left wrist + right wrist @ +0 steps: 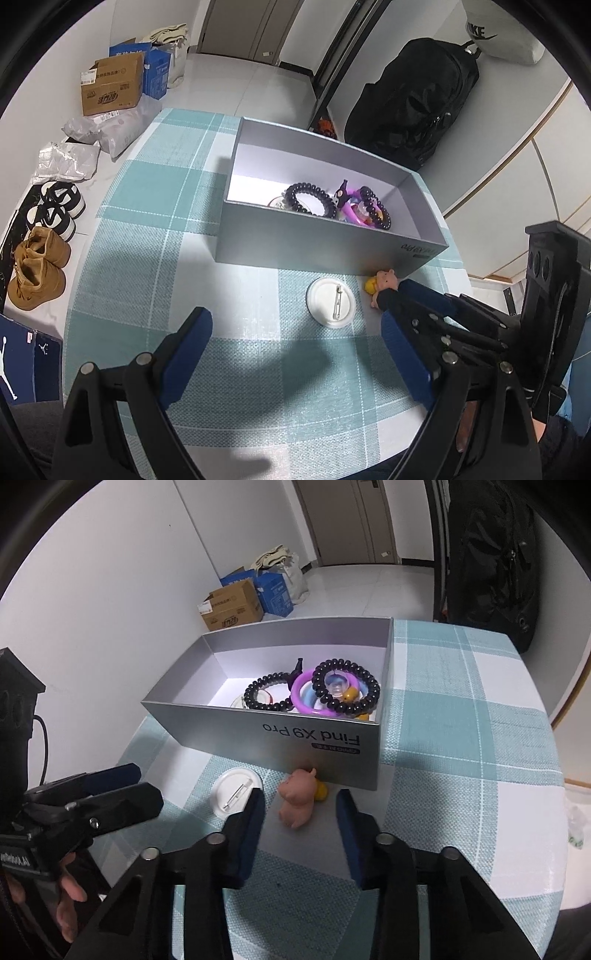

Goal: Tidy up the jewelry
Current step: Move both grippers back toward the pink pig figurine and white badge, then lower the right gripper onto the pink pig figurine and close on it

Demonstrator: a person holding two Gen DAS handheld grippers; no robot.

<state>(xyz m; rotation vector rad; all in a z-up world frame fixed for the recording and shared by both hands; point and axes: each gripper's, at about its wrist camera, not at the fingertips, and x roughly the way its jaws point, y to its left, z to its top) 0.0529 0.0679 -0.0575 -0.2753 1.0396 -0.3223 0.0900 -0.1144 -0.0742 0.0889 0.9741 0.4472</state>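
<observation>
The right gripper (300,808) hangs low over the surface (461,775) with its jaws partly closed, the pink pig charm (297,801) lying between the pads but not yet pressed by either; a gap shows on both sides. To do this pick well, I judge the jaws should close squarely across the pig's body rather than its snout or the small yellow piece (320,791) attached at its far side, and the fingertips should stay just clear of the box wall, since the charm lies right against the near wall of the grey phone box (280,738). Once it is gripped, a straight lift over that wall should put it with the rest. The left gripper (295,354) stands wide and empty, close to the surface's near edge, with the white pin badge (331,302) lying pin side up just beyond its fingers, beside the pig. Counting what remains outside the box: one pig charm and one badge. Inside, towards the box's right end, lie two black beaded bracelets (345,692), one purple ring (301,698), and a few smaller coloured pieces heaped beneath that I cannot count.
</observation>
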